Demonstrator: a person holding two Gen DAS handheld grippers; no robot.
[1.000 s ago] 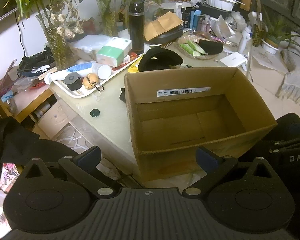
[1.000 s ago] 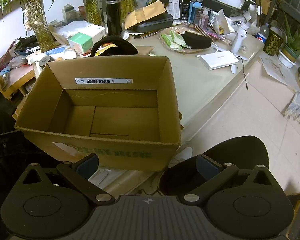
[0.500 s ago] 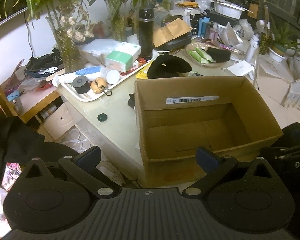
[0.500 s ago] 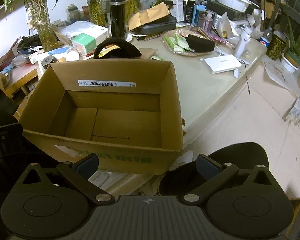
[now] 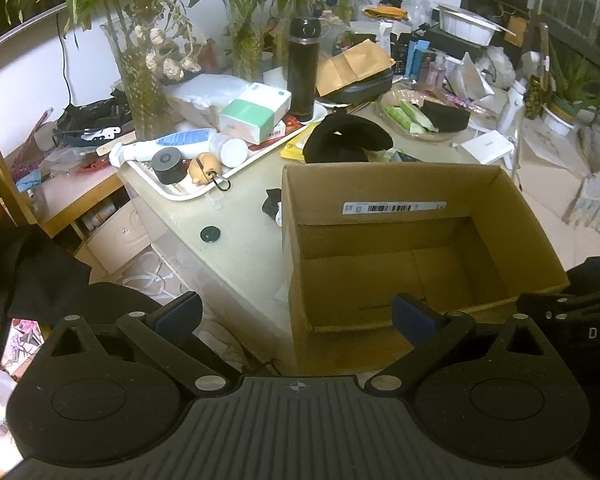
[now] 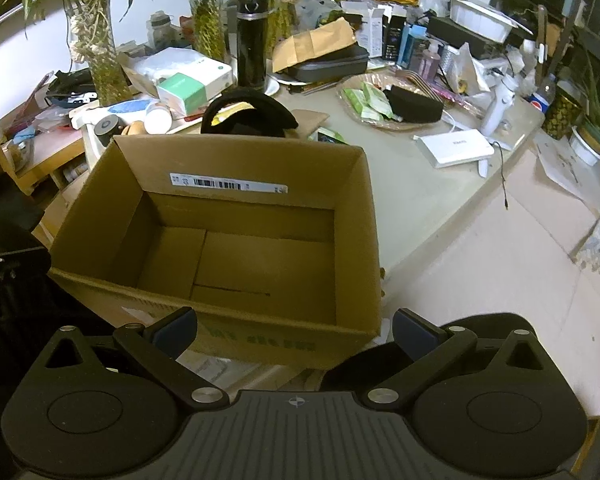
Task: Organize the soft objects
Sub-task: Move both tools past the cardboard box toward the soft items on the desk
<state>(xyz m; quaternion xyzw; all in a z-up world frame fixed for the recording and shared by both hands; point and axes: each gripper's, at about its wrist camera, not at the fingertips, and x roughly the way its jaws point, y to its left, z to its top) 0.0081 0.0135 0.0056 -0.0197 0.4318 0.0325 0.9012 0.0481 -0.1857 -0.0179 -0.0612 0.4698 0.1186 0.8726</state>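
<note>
Both hand-held grippers, left (image 5: pixel 296 312) and right (image 6: pixel 294 326), hung open and empty before the empty cardboard box (image 6: pixel 236 240); the black soft item (image 5: pixel 346 140) lay just behind the box, so reaching over the far wall looked best.

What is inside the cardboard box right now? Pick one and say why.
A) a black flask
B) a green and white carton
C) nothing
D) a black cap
C: the cardboard box shows only its bare bottom flaps in both views; the black cap lies on the table behind it.
</note>
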